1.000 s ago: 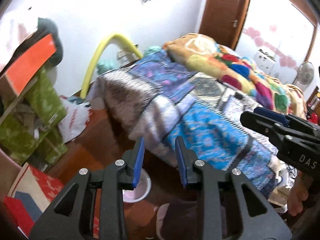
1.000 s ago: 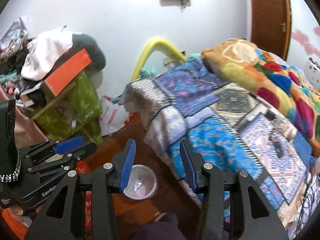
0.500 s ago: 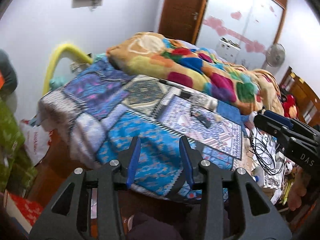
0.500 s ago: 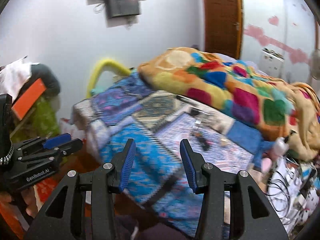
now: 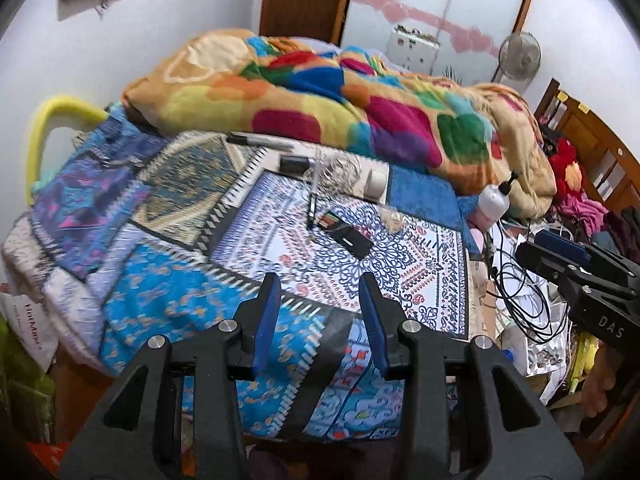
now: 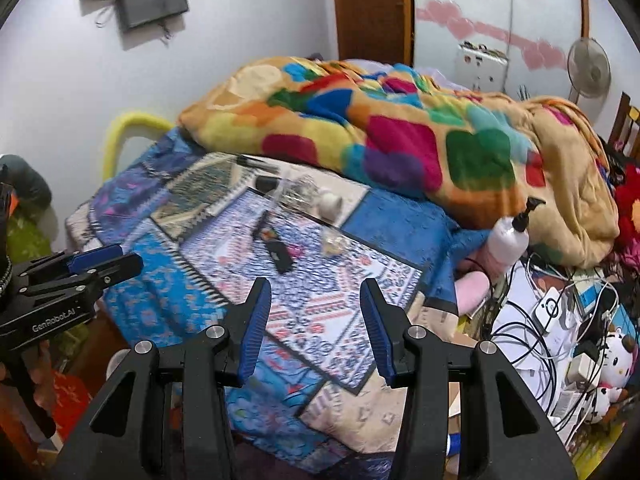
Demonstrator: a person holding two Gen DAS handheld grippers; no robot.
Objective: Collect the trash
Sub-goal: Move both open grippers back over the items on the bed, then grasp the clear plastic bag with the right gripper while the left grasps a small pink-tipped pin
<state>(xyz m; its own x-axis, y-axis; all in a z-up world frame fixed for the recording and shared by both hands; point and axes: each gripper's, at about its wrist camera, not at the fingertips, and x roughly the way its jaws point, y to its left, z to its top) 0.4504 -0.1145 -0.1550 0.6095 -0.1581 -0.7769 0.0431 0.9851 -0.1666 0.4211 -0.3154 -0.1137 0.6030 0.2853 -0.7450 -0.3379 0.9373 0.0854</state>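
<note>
The crumpled clear wrapper lies on the patterned bedspread, near a dark flat packet and a white roll. It looks light, thin and springy, so pinch its bunched middle. Your left gripper and right gripper both hang spread apart, holding nothing, well short of it.

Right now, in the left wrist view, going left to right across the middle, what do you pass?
Yellow foam tube → black rectangular wallet → white pump bottle → tangled black cables → right gripper.
</note>
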